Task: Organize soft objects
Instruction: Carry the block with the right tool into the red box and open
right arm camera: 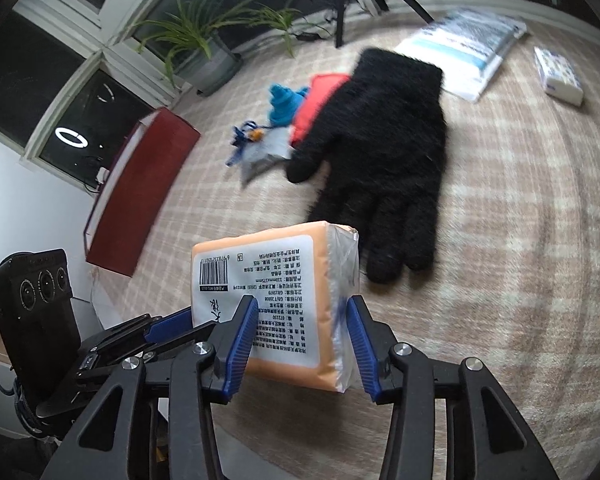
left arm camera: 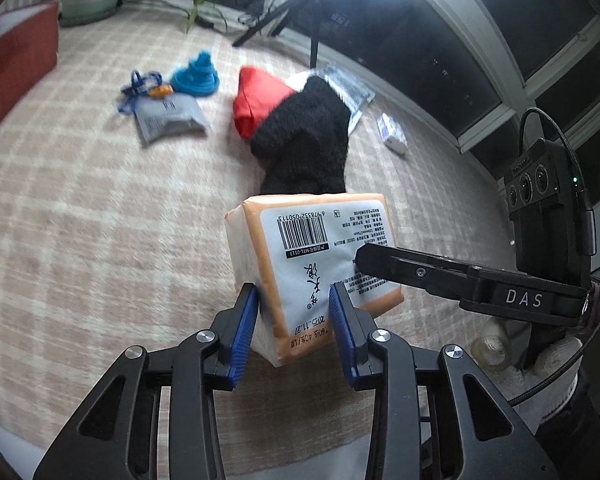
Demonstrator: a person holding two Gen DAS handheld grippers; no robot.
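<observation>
Both tongs clamped on one orange tissue pack (left arm camera: pixel 312 264), left gripper (left arm camera: pixel 294 332) on near corner, right gripper (right arm camera: pixel 302 346) on its end, steadying the squashy pack clear of the black glove (right arm camera: pixel 380 152).

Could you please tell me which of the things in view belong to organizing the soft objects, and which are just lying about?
For the job:
- tissue pack, held by the left gripper and right gripper
- black glove
- red cloth
- blue knitted item
- grey pouch

Lying about:
- potted plant
- red box
- tripod
</observation>
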